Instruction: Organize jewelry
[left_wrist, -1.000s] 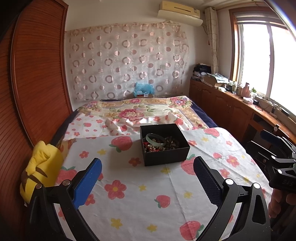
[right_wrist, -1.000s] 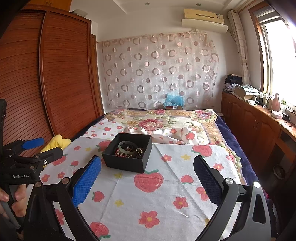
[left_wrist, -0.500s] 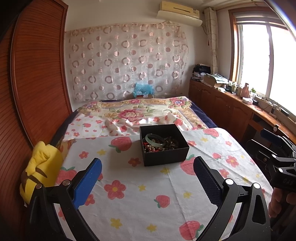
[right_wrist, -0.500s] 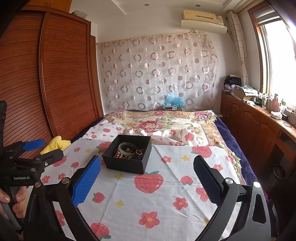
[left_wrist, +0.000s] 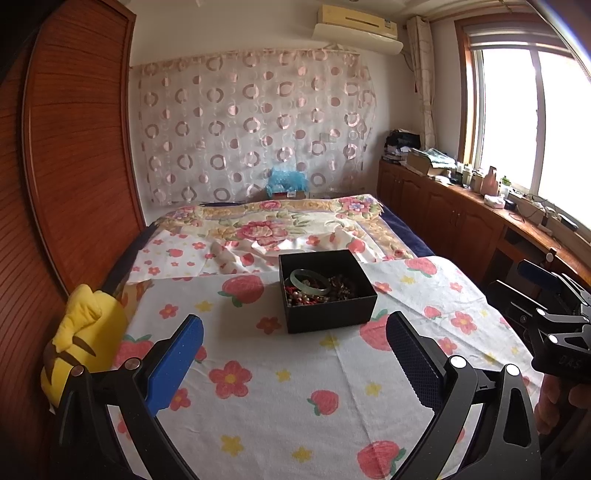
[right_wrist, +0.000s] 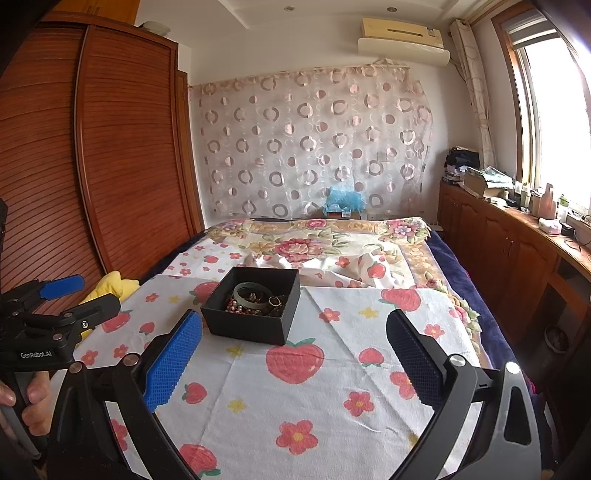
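- While the black box (left_wrist: 327, 291) sits open-topped on the strawberry-print cloth (left_wrist: 295, 387), all visible jewelry lies inside it: one pale green bangle (left_wrist: 309, 281), one heap of dark and red beads (left_wrist: 332, 290), small rings (right_wrist: 275, 301); individual strands cannot be counted.
- Change over the last second: minimal. The box has drifted slightly lower in the right wrist view; its contents are arranged as before. Judgement: a small re-aiming of the cameras, with no effect on the jewelry.
- Stage: the scene fits either jewelry awaiting sorting or jewelry already gathered into the box. The pictures do not settle which.
- Left gripper (left_wrist: 293, 347): one; jaws spread wide, nothing between them, held short of the box.
- Right gripper (right_wrist: 293, 345): one; jaws likewise wide and empty, box ahead and to its left.
- Hands: one partly visible on the left gripper's handle (right_wrist: 26, 398).
- Surroundings: one yellow plush toy (left_wrist: 86, 341) at the cloth's left edge; one wooden wardrobe (right_wrist: 92, 166); one air conditioner (right_wrist: 402, 40).
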